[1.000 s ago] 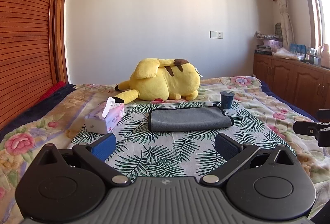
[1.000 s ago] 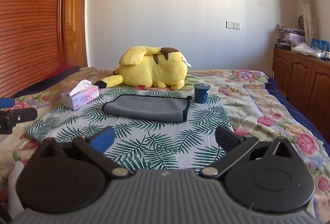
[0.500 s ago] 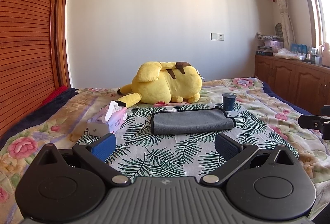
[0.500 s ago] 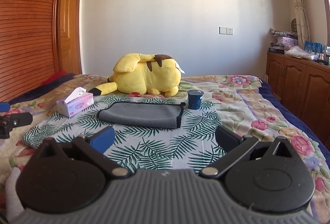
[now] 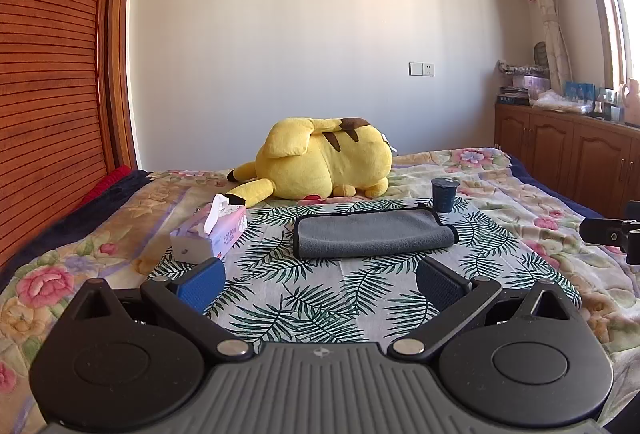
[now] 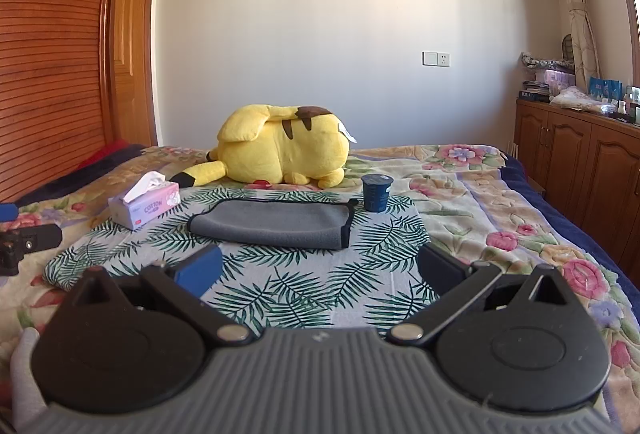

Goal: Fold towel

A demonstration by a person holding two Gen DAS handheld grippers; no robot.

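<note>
A grey towel (image 5: 370, 234) with a black edge lies folded on a palm-leaf cloth (image 5: 320, 298) on the bed; it also shows in the right wrist view (image 6: 272, 224). My left gripper (image 5: 318, 280) is open and empty, held back from the towel's near edge. My right gripper (image 6: 318, 270) is open and empty, also short of the towel. Each gripper's tip shows at the edge of the other's view, the right one (image 5: 608, 234) and the left one (image 6: 28, 242).
A yellow plush toy (image 5: 324, 164) lies behind the towel. A pink tissue box (image 5: 210, 232) stands to its left, a dark blue cup (image 5: 443, 194) at its far right corner. Wooden cabinets (image 5: 568, 158) line the right wall, a slatted wardrobe (image 5: 52, 94) the left.
Both grippers have pulled back and tilted up a little, so the towel sits farther off and lower in view. Both stay open and empty.
</note>
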